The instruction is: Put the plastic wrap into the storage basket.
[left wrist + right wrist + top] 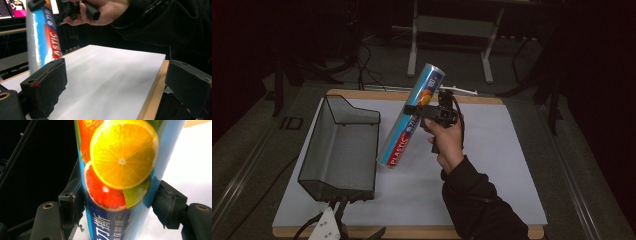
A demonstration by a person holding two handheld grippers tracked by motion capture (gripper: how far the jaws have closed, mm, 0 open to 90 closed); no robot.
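A long roll of plastic wrap [411,117], blue and silver with citrus pictures, hangs tilted above the table, its lower end near the right rim of a black wire-mesh basket [314,150]. My right gripper [422,107] is shut on the roll's upper half; in the right gripper view the black pads [71,202] press both sides of the roll [120,170]. My left gripper [337,210] lies at the table's near left edge, just in front of the basket. In the left gripper view it [115,80] stands open with nothing between its jaws, and the roll [42,37] rises at the left.
A white sheet [492,150] covers a wooden board on the table. A person's hand and dark sleeve [472,200] reach in from the bottom right. Metal stand legs [412,45] and cables lie on the dark floor behind the table.
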